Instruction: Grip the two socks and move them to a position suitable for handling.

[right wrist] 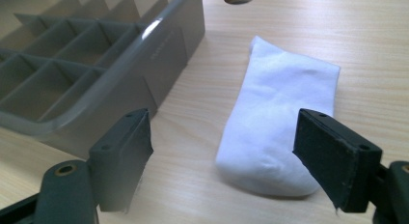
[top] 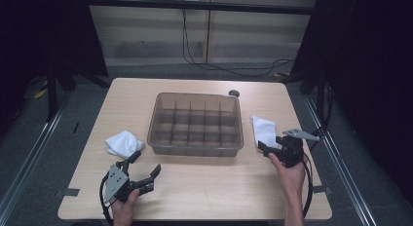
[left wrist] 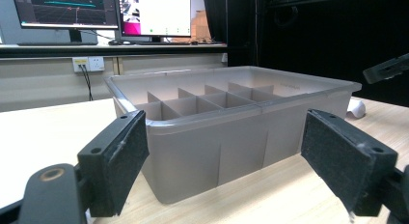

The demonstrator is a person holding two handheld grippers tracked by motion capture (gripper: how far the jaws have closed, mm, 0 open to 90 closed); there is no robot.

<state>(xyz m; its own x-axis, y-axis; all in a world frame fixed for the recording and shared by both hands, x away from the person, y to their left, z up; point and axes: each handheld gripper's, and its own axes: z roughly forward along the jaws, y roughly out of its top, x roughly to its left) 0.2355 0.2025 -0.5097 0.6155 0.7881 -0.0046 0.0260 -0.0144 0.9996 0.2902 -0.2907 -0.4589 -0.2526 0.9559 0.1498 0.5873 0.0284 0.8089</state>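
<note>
Right gripper view, white sock [right wrist: 279,122] just ahead of wide-spread right claw [right wrist: 231,161]

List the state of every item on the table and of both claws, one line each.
Translucent grey plastic divided bin: upright, compartments empty.
White folded sock right of bin: lying flat, ungrasped.
White crumpled cloth left of bin: lying loose on the table.
Left claw: open, holding nothing, facing the bin.
Right claw: open, jaws standing either side of the sock's near end, not pressing it.
Light wooden table: level.
</note>
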